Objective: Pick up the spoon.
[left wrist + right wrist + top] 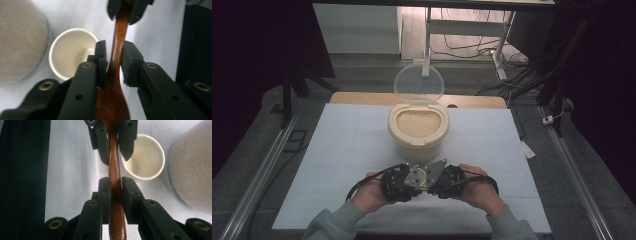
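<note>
White surface (337,165) under dim light carries the work near its front edge. Left tool (113,53) is clamped on a wooden spoon (117,50) just above its bowl; right tool (115,185) is clamped on the same handle. Both hands meet knuckle to knuckle, tools pointing inward. Gripper views show a white paper cup (71,51) beneath; high view shows the open rice container (418,127) just beyond.

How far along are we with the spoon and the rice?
Done: the rice tub has its lid open. In hand: both the left gripper and right gripper clamp the wooden spoon. Left: scooping; the paper cup is empty.
</note>
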